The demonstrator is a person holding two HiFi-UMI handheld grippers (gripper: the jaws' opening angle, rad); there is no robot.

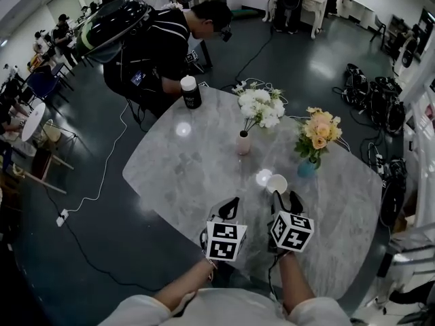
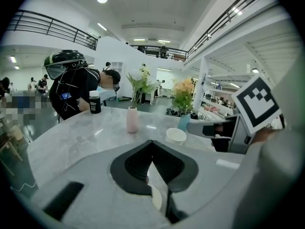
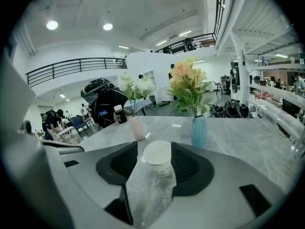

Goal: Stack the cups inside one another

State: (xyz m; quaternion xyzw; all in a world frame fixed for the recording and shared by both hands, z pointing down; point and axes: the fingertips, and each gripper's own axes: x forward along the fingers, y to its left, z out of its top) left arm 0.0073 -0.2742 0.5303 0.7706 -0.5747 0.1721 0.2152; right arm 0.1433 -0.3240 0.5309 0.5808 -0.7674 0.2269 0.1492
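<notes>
Reach check: finds the small white paper cup upright on the grey marble table, just ahead of and centred between the spread, untouching jaws of the right gripper, with the left gripper farther off, jaws pressed together at the tips.

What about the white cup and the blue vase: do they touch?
Apart. The head view shows a plain gap between the white cup and the blue vase; in the right gripper view the vase stands farther back, to the cup's right.
</notes>
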